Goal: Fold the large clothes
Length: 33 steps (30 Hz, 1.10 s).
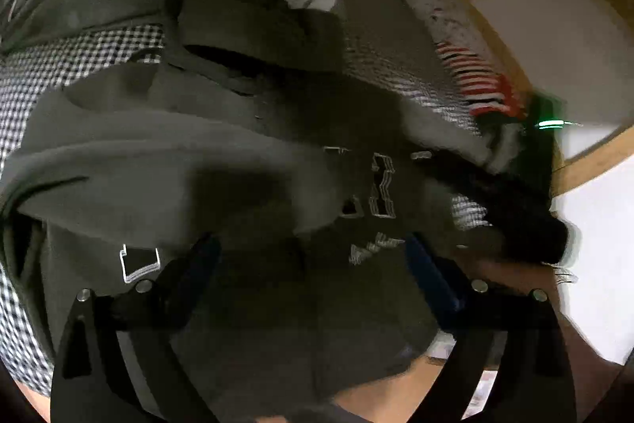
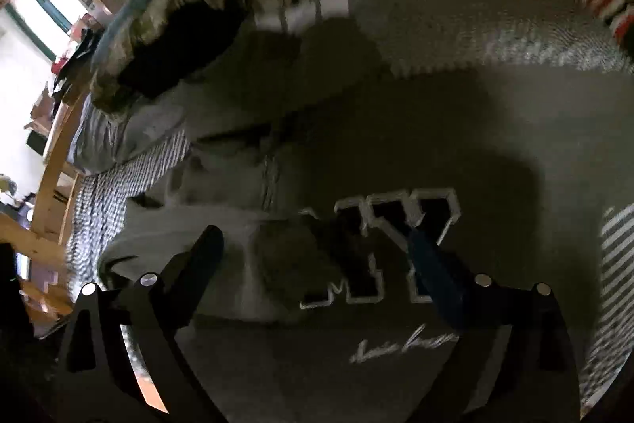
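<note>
A large grey sweatshirt (image 1: 166, 161) with white-outlined black letters (image 1: 382, 185) lies spread on a bed, one sleeve folded across its chest. It also fills the right wrist view (image 2: 396, 129), letters (image 2: 392, 244) near the middle. My left gripper (image 1: 311, 244) is open just above the sweatshirt's lower front, nothing between its fingers. My right gripper (image 2: 317, 236) is open above the folded sleeve and letters, also empty. Both views are motion-blurred.
A black-and-white checked bedcover (image 1: 59, 66) lies under the sweatshirt. A pile of clothes with a fur-trimmed dark jacket (image 2: 166, 38) sits at the bed's far end. A red-striped cloth (image 1: 483, 82) lies at the right. A wooden bed frame (image 1: 511, 38) borders the bed.
</note>
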### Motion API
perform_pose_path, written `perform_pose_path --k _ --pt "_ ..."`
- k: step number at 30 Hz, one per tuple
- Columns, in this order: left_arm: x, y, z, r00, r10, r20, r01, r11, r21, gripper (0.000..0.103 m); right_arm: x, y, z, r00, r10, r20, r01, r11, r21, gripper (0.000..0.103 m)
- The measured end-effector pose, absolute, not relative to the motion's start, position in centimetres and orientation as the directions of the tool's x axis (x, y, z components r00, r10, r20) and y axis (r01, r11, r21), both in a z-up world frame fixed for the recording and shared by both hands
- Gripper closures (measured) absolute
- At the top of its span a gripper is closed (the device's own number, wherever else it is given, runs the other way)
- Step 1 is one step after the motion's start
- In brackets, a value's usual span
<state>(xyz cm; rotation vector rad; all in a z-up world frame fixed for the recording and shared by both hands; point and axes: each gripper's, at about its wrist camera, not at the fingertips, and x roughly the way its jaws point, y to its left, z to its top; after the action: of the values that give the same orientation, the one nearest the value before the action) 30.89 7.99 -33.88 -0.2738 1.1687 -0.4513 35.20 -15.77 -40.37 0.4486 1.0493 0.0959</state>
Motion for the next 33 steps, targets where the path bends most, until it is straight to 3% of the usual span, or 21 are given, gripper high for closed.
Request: perform_pose_path --k 5,6,9,11,13,16,17,20,21,22,26,28,29,33 --pt "33.2 17.2 -32.2 0.531 -0.148 -0.835 0.002 0.985 -0.174 0.011 35.9 -13.6 -43.3 0.425 0.319 -0.847 0.135 0.903 0.408 0.01" --pt "34.5 19.0 -32.7 0.532 -0.144 -0.835 -0.029 0.982 -0.188 0.011 36.2 -13.6 -44.1 0.397 0.347 -0.85 0.151 0.889 0.433 0.01" --pt "40.5 23.2 -38.0 0.396 -0.308 -0.865 -0.067 0.93 -0.362 0.011 37.9 -12.9 -48.2 0.295 0.44 -0.848 0.229 0.829 0.51 0.013" --pt "42.5 24.0 -43.0 0.232 -0.319 -0.919 -0.126 0.927 -0.353 0.011 38.5 -12.5 -48.8 0.302 0.406 -0.863 0.237 0.845 0.48 0.037" --pt "41.8 22.8 -45.4 0.19 -0.291 -0.938 -0.07 0.949 -0.309 0.011 39.2 -12.1 -48.4 0.315 0.466 -0.826 0.204 0.817 0.539 0.071" --pt "38.8 19.9 -45.0 0.24 -0.195 -0.951 0.071 0.98 -0.183 0.011 39.9 -11.6 -45.6 0.41 0.518 -0.751 0.102 0.792 0.602 0.072" --pt "37.4 19.1 -44.9 0.264 -0.173 -0.949 0.093 0.984 -0.153 0.011 40.1 -11.7 -44.4 0.446 0.531 -0.72 0.065 0.784 0.618 0.072" --pt "34.7 18.4 -44.9 0.299 -0.229 -0.926 0.082 0.973 -0.214 0.011 40.1 -11.6 -42.6 0.488 0.527 -0.696 -0.009 0.8 0.599 0.071" --pt "33.8 17.4 -45.6 0.275 -0.224 -0.935 0.093 0.974 -0.206 0.011 39.6 -11.7 -43.1 0.475 0.524 -0.707 0.002 0.802 0.597 0.066" --pt "33.6 17.3 -45.8 0.263 -0.195 -0.945 0.116 0.979 -0.17 0.011 39.2 -12.3 -43.8 0.453 0.497 -0.74 0.04 0.818 0.574 0.052" --pt "32.6 14.3 -46.5 0.26 -0.054 -0.964 0.235 0.972 0.008 0.011 36.0 -17.3 -45.6 0.451 0.264 -0.853 0.313 0.848 0.428 0.046" --pt "32.6 14.7 -44.9 0.278 -0.104 -0.955 0.216 0.975 -0.044 0.011 35.0 -18.8 -43.7 0.507 0.19 -0.841 0.323 0.862 0.39 0.023" --pt "32.7 15.3 -43.6 0.295 -0.153 -0.943 0.178 0.979 -0.103 0.011 35.2 -18.6 -43.0 0.512 0.182 -0.839 0.307 0.874 0.377 0.016" --pt "34.7 16.4 -39.3 0.358 -0.213 -0.909 0.006 0.974 -0.226 0.011 37.5 -14.2 -41.1 0.502 0.166 -0.849 0.134 0.955 0.266 0.014"
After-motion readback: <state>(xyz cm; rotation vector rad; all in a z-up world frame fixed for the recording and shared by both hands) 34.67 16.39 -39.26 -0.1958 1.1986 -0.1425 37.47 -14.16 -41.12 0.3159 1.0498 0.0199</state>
